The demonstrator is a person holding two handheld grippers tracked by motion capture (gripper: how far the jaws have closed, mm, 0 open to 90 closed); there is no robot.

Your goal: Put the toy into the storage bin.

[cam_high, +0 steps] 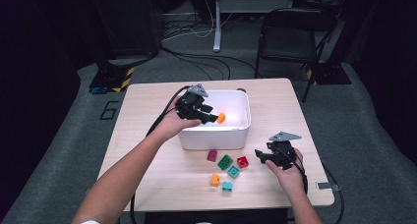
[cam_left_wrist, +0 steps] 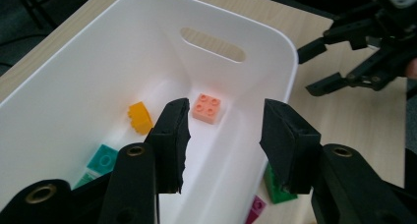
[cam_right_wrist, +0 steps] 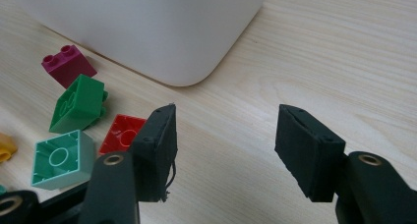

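1. High view: nearest the camera, the person's forearms come up from the bottom edge. The left tool [cam_high: 212,118] hangs over the white bin [cam_high: 241,131], where an orange brick [cam_high: 221,118] shows at its tip. The right tool [cam_high: 259,155] rests low on the bench [cam_high: 147,135], just right of the loose bricks, with the red brick [cam_high: 242,161] closest to it.

2. Left gripper view: the black jaws stand partly apart with nothing between them. Below, on the bin [cam_left_wrist: 290,71] floor, lie a peach brick [cam_left_wrist: 206,107], studs up, and an orange brick [cam_left_wrist: 140,117].

3. Right gripper view: the jaws are wide apart and empty. The red brick [cam_right_wrist: 122,133] lies just left of the left jaw, hollow side showing. The mint brick [cam_right_wrist: 61,160], green brick [cam_right_wrist: 78,103] and magenta brick [cam_right_wrist: 68,65] lie farther left. The right hand looks the nearer for the next pick, with a short shift left to straddle the red brick.
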